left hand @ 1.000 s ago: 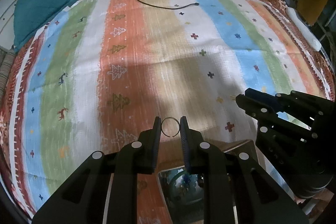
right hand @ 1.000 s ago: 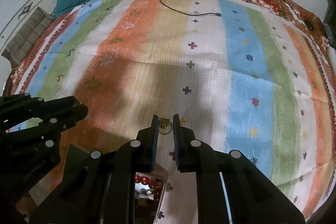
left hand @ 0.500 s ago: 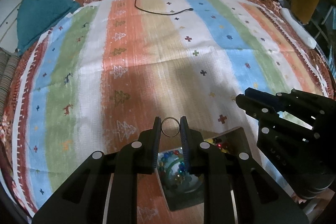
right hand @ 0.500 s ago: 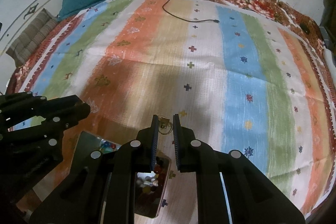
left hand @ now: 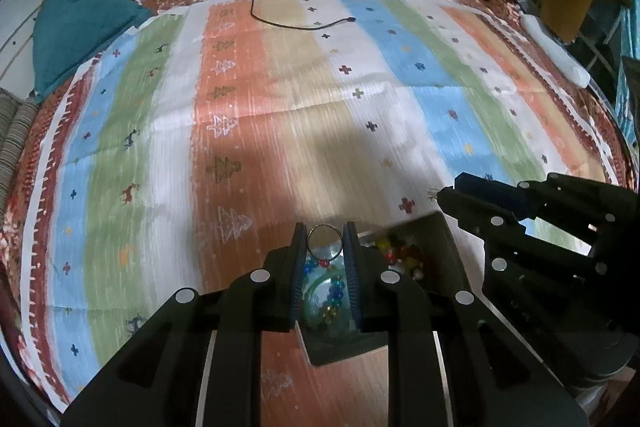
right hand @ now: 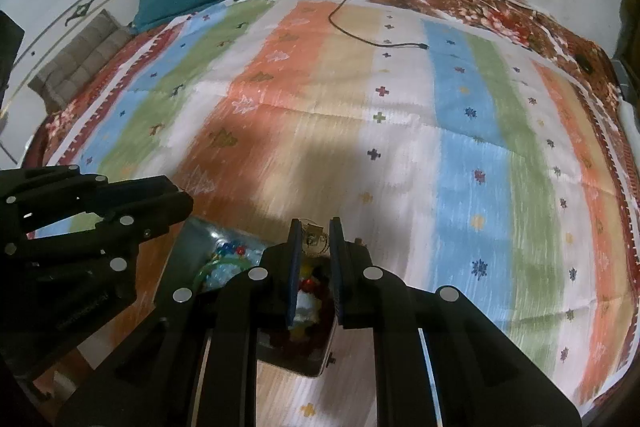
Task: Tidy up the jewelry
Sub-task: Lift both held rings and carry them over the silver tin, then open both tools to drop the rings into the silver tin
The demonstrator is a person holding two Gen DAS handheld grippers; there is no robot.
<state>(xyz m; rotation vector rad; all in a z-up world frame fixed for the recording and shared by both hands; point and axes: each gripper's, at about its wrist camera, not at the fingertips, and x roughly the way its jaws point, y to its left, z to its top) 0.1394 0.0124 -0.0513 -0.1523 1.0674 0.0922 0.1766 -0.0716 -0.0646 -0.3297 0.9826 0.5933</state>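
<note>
Above the open jewelry box [left hand: 440,227] on the striped bedspread [left hand: 280,107], the left claw [left hand: 325,247] clamps a thin metal ring [left hand: 325,242], while the right claw [right hand: 314,241] pinches a small gold earring [right hand: 313,235]. Beads and a green bangle [left hand: 320,291] already lie inside; both held pieces remain to be dropped in.

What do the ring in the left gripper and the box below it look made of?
Ring: thin metal wire, probably; it shows a bright silvery glint and holds its round shape between the left gripper fingers. Box: dark, smooth, rigid walls, maybe plastic or lacquered wood; cannot say which.
</note>
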